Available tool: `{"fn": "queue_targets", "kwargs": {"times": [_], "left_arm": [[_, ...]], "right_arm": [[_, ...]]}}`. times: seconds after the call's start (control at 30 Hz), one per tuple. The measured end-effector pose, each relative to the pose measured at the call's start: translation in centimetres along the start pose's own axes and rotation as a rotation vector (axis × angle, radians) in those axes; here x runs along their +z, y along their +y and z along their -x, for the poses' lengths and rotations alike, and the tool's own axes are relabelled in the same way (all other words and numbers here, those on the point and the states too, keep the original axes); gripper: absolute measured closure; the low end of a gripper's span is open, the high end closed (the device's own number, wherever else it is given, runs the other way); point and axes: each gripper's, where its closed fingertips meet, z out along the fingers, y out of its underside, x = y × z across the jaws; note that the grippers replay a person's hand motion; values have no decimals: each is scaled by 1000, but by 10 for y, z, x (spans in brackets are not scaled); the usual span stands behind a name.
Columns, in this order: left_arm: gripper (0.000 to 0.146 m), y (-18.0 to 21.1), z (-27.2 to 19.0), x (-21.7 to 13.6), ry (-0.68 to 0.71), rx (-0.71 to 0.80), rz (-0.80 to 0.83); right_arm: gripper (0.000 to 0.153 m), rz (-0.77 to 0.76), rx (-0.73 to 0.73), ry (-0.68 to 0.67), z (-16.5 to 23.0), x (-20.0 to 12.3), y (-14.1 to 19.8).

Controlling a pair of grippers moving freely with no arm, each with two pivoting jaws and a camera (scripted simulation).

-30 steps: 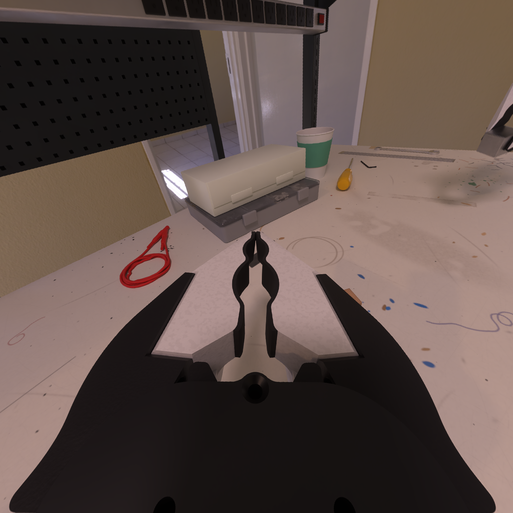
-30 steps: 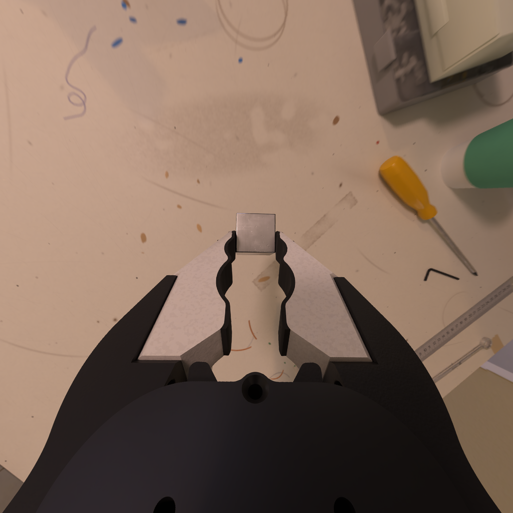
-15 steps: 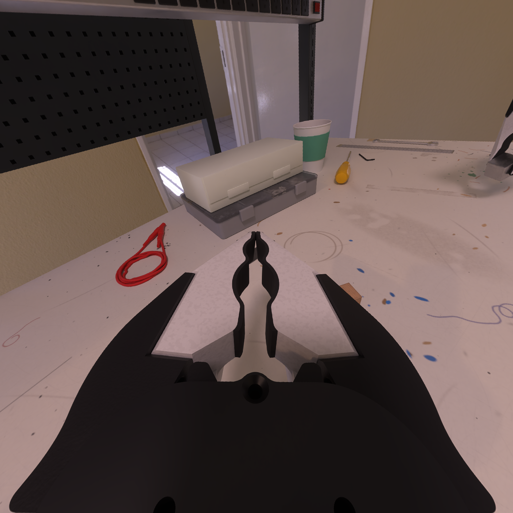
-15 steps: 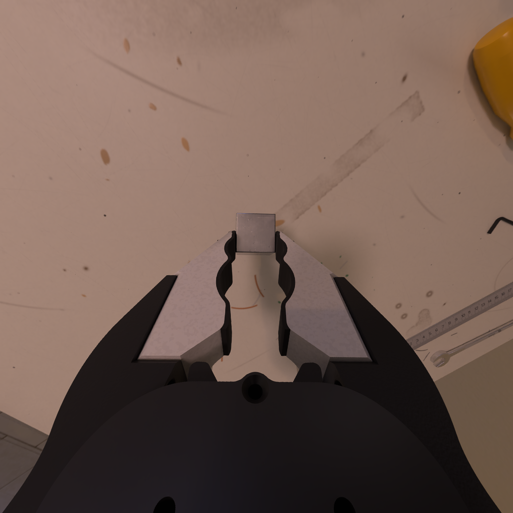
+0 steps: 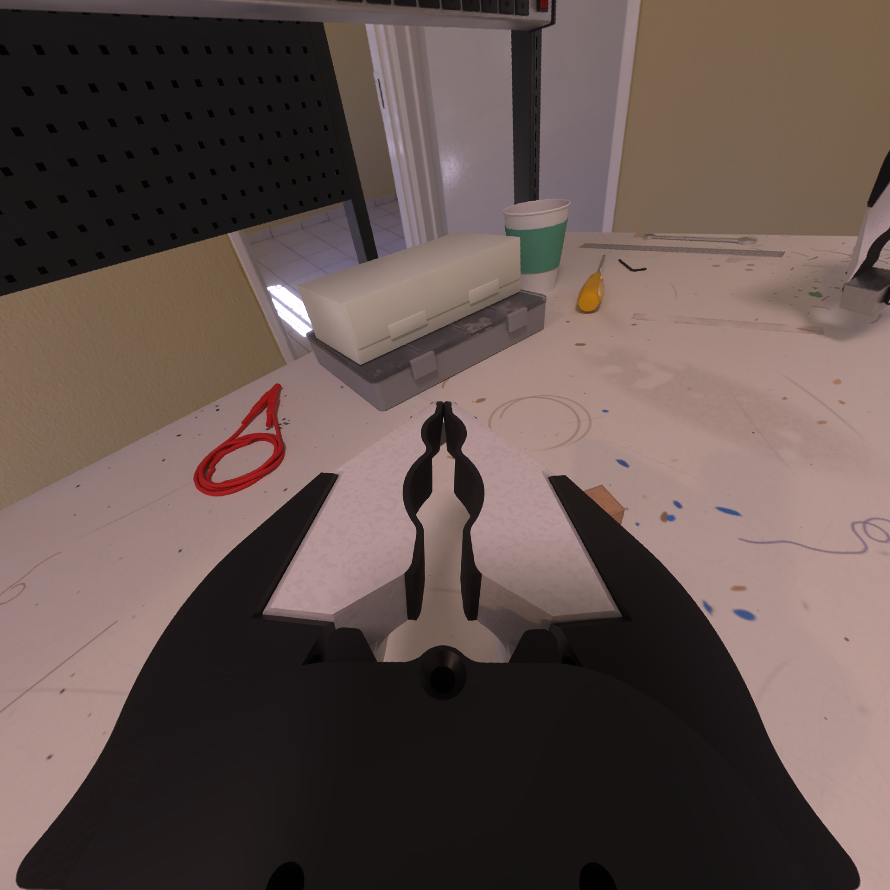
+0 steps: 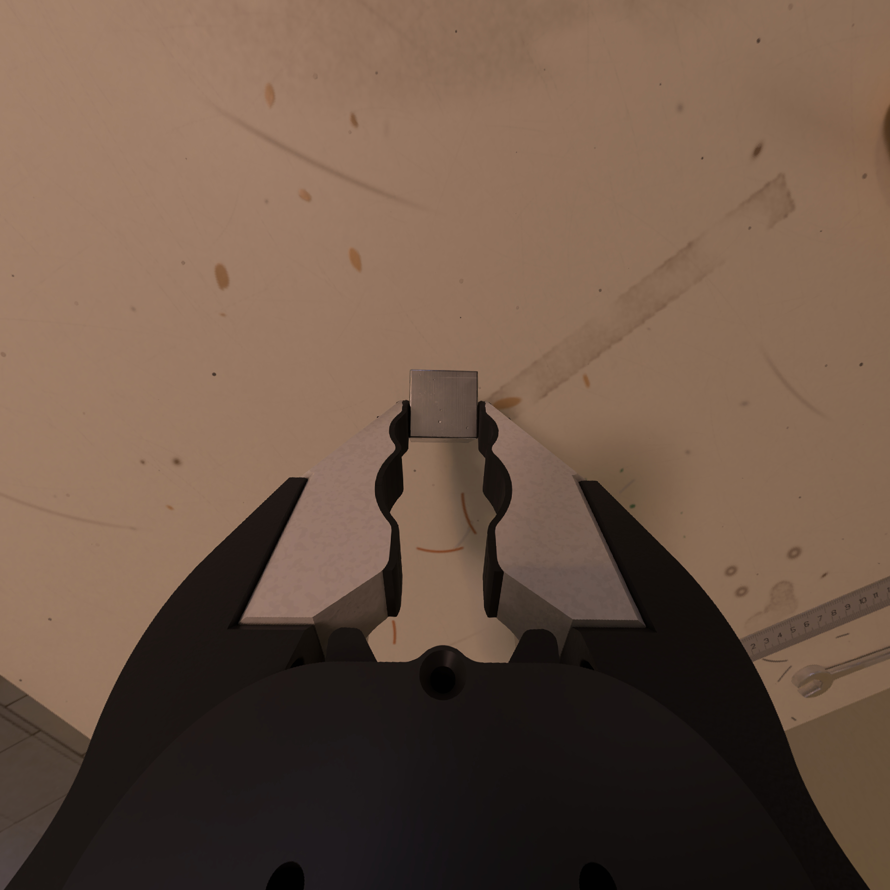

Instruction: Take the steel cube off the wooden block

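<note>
My right gripper (image 6: pixel 443 409) is shut on the steel cube (image 6: pixel 443 402), a small grey metal block held between its fingertips close above the tabletop. In the left wrist view the same cube (image 5: pixel 864 297) shows at the far right, down near the table with the right gripper's fingers (image 5: pixel 874 231) above it. The wooden block (image 5: pixel 604 503) lies on the table just right of my left gripper, mostly hidden behind its right finger, with nothing on it. My left gripper (image 5: pixel 443 407) is shut and empty above the table.
A cream case (image 5: pixel 414 294) sits on a grey case (image 5: pixel 433 356) ahead of the left gripper, with a green-banded paper cup (image 5: pixel 537 241) behind. A yellow screwdriver (image 5: pixel 590 291), red cable (image 5: pixel 241 455), steel ruler (image 6: pixel 818 621), wrench (image 6: pixel 828 679) and black pegboard (image 5: pixel 159 135) are around.
My right gripper has come down toward the table with the cube still in it; the tabletop looks much closer. My left gripper has hardly moved.
</note>
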Motion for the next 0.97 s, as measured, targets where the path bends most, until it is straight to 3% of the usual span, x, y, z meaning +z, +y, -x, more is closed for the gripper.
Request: {"fn": "queue_targets", "kwargs": {"times": [0.4,0.8,0.97], "left_arm": [[146,5,-1,2,8,2,16],[146,6,-3,3,14,6,20],[146,5,-2,3,13,6,17]], "right_arm": [[125,192,-55,-6,-6,-1,22],[125,447,-316,0,-4,-4,28],[125,475,-330,-1,-5,-4,28]]}}
